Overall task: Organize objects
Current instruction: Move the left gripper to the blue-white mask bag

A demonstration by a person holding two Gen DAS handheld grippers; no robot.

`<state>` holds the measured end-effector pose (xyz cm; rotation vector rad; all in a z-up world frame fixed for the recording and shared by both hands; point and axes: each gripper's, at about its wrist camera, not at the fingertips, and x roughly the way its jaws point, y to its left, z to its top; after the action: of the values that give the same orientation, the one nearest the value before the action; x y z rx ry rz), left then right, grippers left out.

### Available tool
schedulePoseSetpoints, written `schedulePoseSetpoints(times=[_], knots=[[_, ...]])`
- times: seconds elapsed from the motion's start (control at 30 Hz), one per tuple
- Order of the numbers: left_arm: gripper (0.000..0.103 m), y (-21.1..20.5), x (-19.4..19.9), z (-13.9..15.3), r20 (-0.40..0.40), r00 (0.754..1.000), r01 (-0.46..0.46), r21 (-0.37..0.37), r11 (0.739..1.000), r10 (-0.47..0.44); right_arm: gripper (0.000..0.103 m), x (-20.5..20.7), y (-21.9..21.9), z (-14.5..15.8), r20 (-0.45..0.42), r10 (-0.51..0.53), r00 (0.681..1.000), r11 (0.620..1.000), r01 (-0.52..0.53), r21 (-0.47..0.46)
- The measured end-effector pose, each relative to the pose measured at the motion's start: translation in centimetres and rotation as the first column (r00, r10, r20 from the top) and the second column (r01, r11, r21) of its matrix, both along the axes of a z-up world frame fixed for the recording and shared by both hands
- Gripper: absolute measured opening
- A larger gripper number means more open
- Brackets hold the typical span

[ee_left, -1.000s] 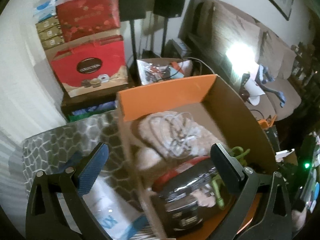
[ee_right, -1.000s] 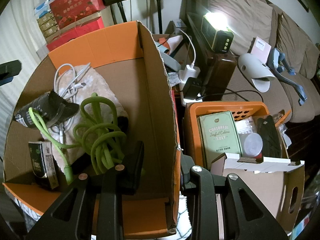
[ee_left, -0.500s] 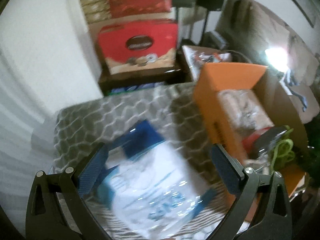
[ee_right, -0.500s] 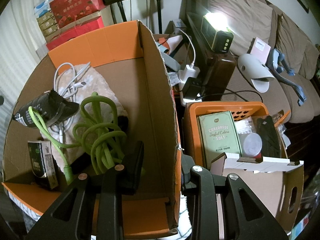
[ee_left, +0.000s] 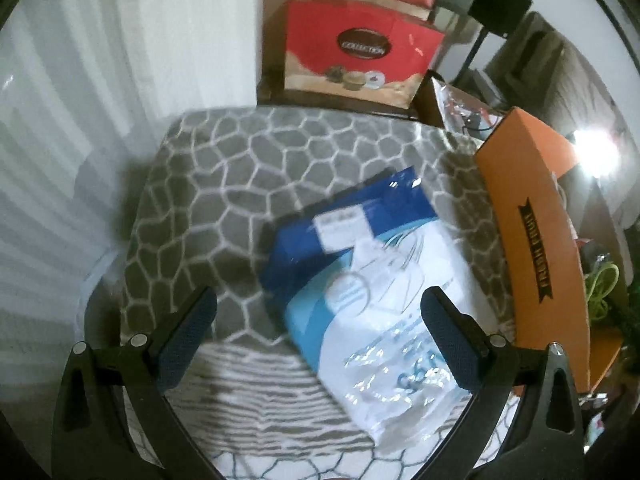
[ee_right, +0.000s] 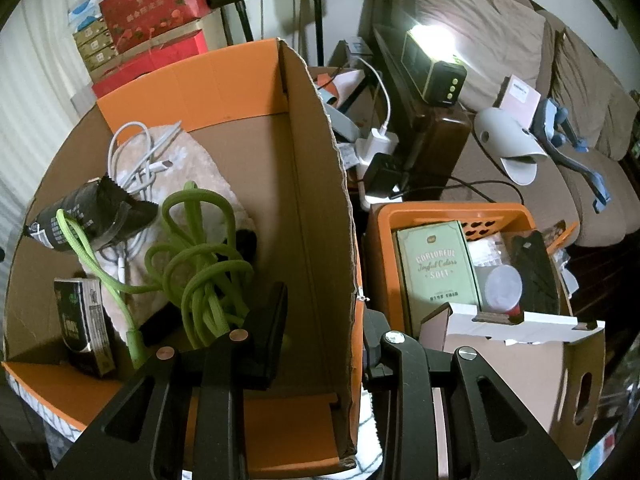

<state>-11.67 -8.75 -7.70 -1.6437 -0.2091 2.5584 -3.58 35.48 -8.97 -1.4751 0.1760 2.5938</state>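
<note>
A flat blue-and-white plastic package (ee_left: 372, 280) lies on a grey blanket with a stone pattern (ee_left: 240, 184). Just above it hovers my left gripper (ee_left: 318, 308), open wide, with the package's near half showing between its fingers and no pad touching it. To its right stands an orange cardboard box (ee_left: 532, 216). My right gripper (ee_right: 324, 340) is shut on that box's right wall (ee_right: 320, 200), one finger inside and one outside. The box holds a green cord (ee_right: 204, 268), a white cable (ee_right: 132, 152), a black pouch (ee_right: 80, 220) and a small dark carton (ee_right: 84, 328).
An orange basket (ee_right: 452, 212) with a green tin and other items sits right of the box. Red gift boxes (ee_left: 360, 56) are stacked behind the blanket by a white wall. A sofa (ee_right: 560, 80), a lit lamp (ee_right: 436, 60) and chargers lie beyond.
The left gripper has swung left and down, from over the box's contents to over the package on the blanket. The right gripper has kept its hold without moving.
</note>
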Motion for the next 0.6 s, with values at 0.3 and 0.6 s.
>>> schedulePoseSetpoints(times=[0.3,0.6], knots=[[0.102,-1.3,1.4,-2.7,0.093,0.995,-0.032,0.054,0.998,0.027,0.030,0.0,0.0,0.0,-0.001,0.000,1.000,1.000,0.000,-0.002],[0.087,-1.3,2.1,-4.6,0.130,0.991,-0.047,0.244,0.969,0.015,0.031,0.0,0.0,0.0,-0.001,0.000,1.000,1.000,0.000,-0.002]])
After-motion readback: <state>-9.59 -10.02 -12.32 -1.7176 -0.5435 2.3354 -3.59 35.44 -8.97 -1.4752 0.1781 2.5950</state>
